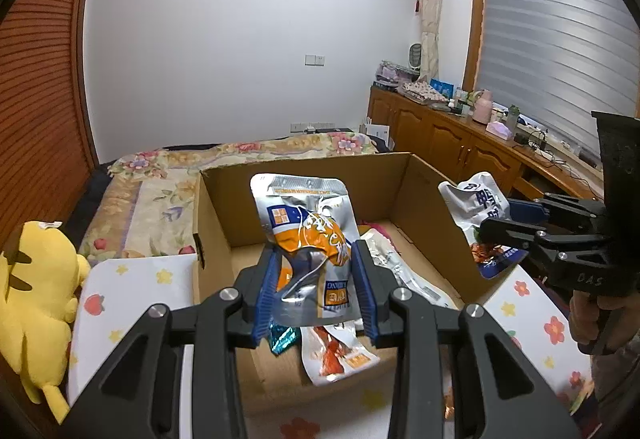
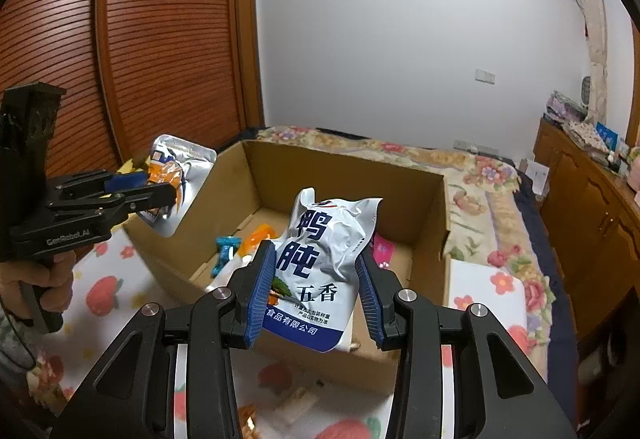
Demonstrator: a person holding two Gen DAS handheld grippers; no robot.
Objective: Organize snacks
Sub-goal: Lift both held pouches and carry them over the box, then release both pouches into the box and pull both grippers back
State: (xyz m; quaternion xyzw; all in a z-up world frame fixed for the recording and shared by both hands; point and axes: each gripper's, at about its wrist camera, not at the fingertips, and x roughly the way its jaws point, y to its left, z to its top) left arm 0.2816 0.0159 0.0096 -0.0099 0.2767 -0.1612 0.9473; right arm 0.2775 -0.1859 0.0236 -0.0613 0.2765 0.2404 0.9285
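My left gripper (image 1: 318,279) is shut on a silver and orange snack pouch (image 1: 308,223) and holds it above the open cardboard box (image 1: 304,167). My right gripper (image 2: 316,279) is shut on a white and blue snack pouch (image 2: 320,263) with large Chinese characters, over the box's near edge (image 2: 400,359). Each gripper shows in the other view: the right gripper (image 1: 500,227) at the box's right wall with its pouch (image 1: 476,199), the left gripper (image 2: 160,191) at the box's left wall with its pouch (image 2: 176,175). Several snack packets (image 1: 336,351) lie on the box floor.
The box stands on a white cloth with flower and strawberry prints (image 1: 120,287). A yellow plush toy (image 1: 36,291) lies to the left. A floral bedspread (image 1: 160,191) is behind, wooden cabinets (image 1: 440,135) to the right, a slatted wardrobe (image 2: 140,39) to the left.
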